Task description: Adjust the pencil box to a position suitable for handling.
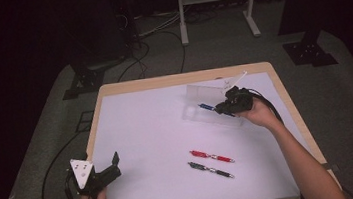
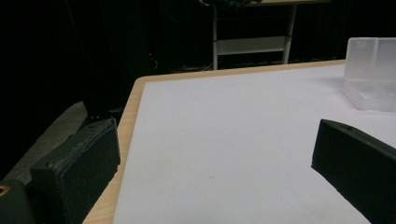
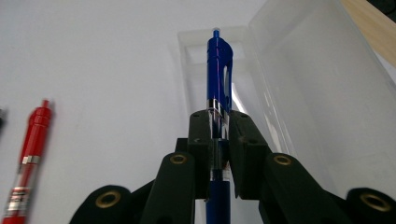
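— Now, look at the right gripper: its jaws are clamped on the blue pen, low on the barrel, with the clip end sticking out ahead at twelve o'clock in the right gripper view.

— Why hold it lengthwise like that?

— My guess is to line it up with the clear case, which sits open at about one o'clock on the worktop. The pen hangs over the tray; whether it touches the bottom, I cannot tell.

— And the other two?

— The red pen and black pen lie side by side near five o'clock, well apart from the case, probably waiting their turn.

— The left gripper?

— Parked at the eight o'clock corner, jaws spread wide and holding nothing, out of the way.
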### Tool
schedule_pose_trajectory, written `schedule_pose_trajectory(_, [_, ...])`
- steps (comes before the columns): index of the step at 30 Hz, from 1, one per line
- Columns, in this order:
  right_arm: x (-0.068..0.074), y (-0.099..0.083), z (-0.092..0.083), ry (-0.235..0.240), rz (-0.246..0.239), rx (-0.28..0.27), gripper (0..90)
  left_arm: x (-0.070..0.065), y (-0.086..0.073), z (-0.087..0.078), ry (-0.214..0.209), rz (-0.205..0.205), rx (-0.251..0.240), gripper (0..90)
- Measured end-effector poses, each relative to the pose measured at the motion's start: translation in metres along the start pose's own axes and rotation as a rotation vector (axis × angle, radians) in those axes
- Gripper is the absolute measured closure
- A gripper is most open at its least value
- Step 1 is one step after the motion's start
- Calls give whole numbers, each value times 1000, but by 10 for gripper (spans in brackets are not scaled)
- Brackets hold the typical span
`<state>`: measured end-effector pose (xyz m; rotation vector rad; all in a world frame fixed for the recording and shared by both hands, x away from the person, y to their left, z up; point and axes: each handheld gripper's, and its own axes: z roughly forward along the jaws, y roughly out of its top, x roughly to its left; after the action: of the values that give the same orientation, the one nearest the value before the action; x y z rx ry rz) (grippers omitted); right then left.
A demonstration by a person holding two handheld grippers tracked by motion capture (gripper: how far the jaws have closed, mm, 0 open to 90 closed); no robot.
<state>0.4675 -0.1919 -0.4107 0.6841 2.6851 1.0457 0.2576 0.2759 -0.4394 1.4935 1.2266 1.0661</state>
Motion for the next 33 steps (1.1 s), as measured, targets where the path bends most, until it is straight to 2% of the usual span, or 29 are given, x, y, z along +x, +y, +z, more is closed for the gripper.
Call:
schedule_pose_trajectory(4, [-9,-2,7,0,31,7,787,0,0,0,1,5,0,4])
schedule_pose_trajectory(9, [-14,-8,19,-6,31,49,786,0,0,0,-2,0,0,4])
schedule_pose_trajectory(13, [-16,-11,26,7,37,57,785,0,0,0,-1,3,0,4])
schedule_pose_trajectory(16, [-17,-12,30,4,24,71,785,0,0,0,-2,4,1,3])
schedule_pose_trajectory(21, [-18,-14,34,5,36,71,763,0,0,0,-3,2,1,4])
schedule_pose_trajectory(22, [-19,-14,34,0,28,65,752,-1,0,0,-2,3,1,4])
schedule_pose_trajectory(27, [-21,-16,32,5,50,52,728,-1,0,0,-2,4,1,4])
schedule_pose_trajectory(33, [-14,-17,17,27,51,39,701,-1,0,0,-5,2,2,4])
